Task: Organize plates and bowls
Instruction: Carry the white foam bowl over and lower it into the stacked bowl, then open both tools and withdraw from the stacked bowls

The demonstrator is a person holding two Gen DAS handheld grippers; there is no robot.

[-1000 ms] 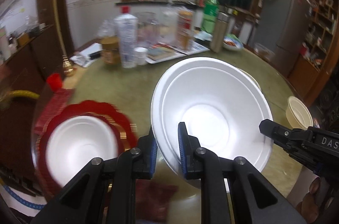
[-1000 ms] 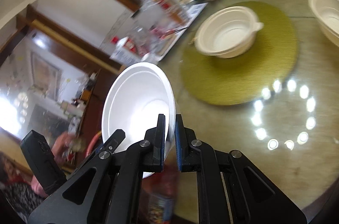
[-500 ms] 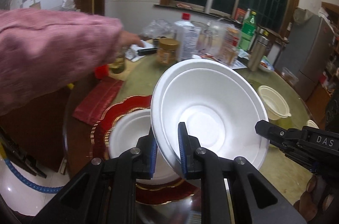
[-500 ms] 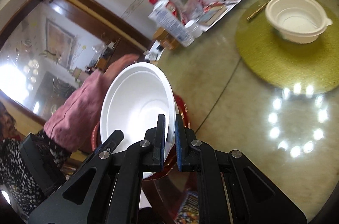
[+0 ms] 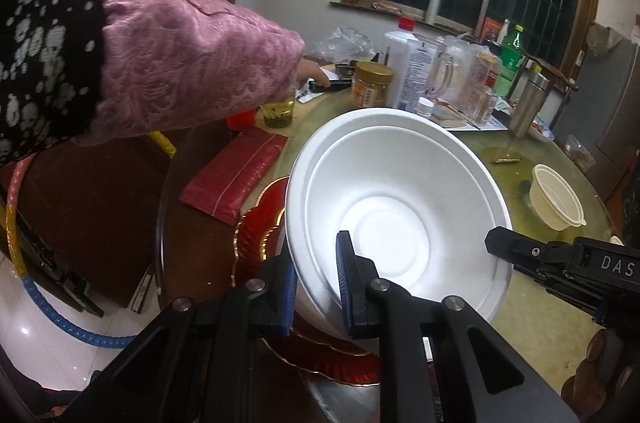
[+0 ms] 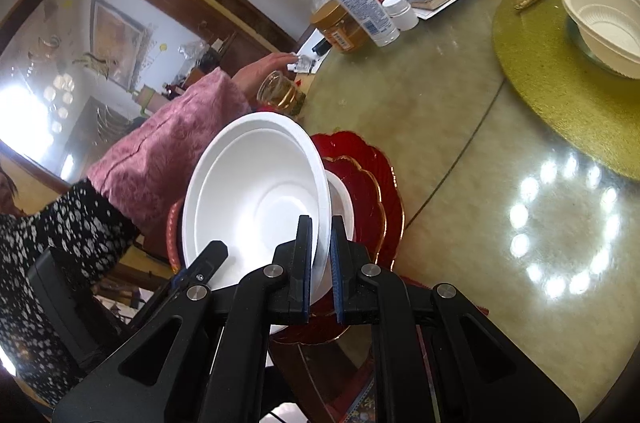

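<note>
We hold a white bowl (image 5: 400,207) w/ both grippers, left gripper (image 5: 316,283) and right gripper (image 6: 320,255) each clamped on its rim, over the red plate (image 6: 368,179).

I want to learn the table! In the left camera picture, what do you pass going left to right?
Pink sleeve → red packet → big white bowl held in the fingers → small cream bowl.

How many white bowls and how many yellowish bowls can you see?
White bowls: 2, the held bowl and the bowl on the red plate (plate:)
Cream bowls: 1, the cream bowl on the green mat
Total: 3
</note>
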